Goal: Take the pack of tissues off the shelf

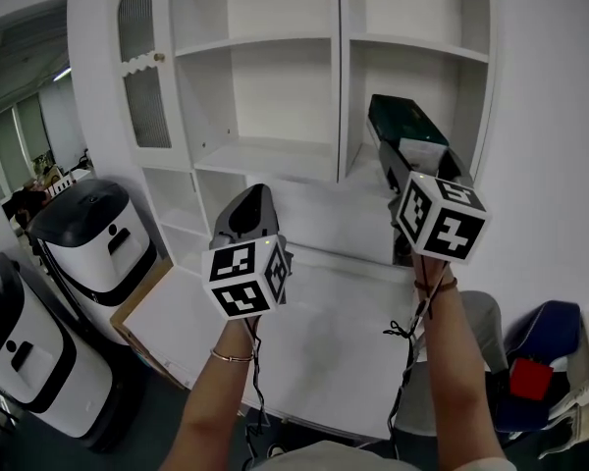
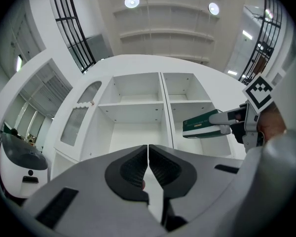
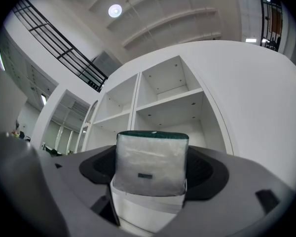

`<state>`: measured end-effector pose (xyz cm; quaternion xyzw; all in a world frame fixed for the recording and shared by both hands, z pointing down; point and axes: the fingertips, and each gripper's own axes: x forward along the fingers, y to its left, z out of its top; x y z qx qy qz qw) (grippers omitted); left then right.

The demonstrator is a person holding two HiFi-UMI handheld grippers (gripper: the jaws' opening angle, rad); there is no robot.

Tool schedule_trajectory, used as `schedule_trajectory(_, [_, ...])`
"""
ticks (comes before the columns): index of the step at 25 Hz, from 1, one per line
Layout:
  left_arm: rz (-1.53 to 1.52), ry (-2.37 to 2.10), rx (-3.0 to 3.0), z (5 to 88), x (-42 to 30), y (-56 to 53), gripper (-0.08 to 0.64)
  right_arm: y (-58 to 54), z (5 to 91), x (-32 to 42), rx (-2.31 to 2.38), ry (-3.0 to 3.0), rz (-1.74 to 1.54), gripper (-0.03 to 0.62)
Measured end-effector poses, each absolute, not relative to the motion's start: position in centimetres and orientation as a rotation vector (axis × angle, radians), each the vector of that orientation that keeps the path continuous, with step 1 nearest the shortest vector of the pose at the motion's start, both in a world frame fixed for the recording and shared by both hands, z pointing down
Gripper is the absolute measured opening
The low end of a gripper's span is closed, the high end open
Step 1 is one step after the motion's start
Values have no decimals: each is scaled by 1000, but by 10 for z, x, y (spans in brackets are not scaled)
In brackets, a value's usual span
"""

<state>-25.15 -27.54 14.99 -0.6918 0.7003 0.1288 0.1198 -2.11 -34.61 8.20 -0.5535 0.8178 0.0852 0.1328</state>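
Reaching forward over the white surface with both bare forearms, side by side, toward the white shelf. Holding the right gripper higher and further in, tilted a little upward, its marker cube turned to the head camera and a cable hanging down past the wrist. Clamping the pack of tissues between the right fingers, spread wide on its two sides, with the dark green face uppermost. Pack up in the air, in front of the shelf's right-hand column and level with a lower open compartment; touching any board or not, impossible to tell. Carrying the left gripper lower and to the left, also angled upward, with a thin bracelet on that wrist. Left fingers pressed together at the tips, nothing between them.

Shown only in the left gripper view: the pack of tissues from the side, long and green, jutting past the right gripper toward the shelf.

Shown only in the right gripper view: the near end of the pack of tissues, whitish wrapping with a small dark label, filling the gap between the dark pads, shelf compartments beyond.

Shown only in the head view: white-and-black machines on the floor at left and a blue chair at right.
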Motion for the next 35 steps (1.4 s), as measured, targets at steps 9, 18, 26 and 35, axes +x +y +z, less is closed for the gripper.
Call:
schedule_trajectory(9, [389,2100,-1922,140,-269,-241,23,-304,55,-48,-1417,2402,291,410])
schedule_trajectory(18, [371,2202,-1799,144,-314,-206,23,-276,51,-111,-1206,2481,307,410])
schedule_trajectory(26, [339,2340,-1680,168,-375,-174,23,-262,83,-186,-1028,2574,271,410])
schedule_trajectory(35, [269,2490,-1674,230,-420,-176,23,-269,156,-240,-925,2667,197,410])
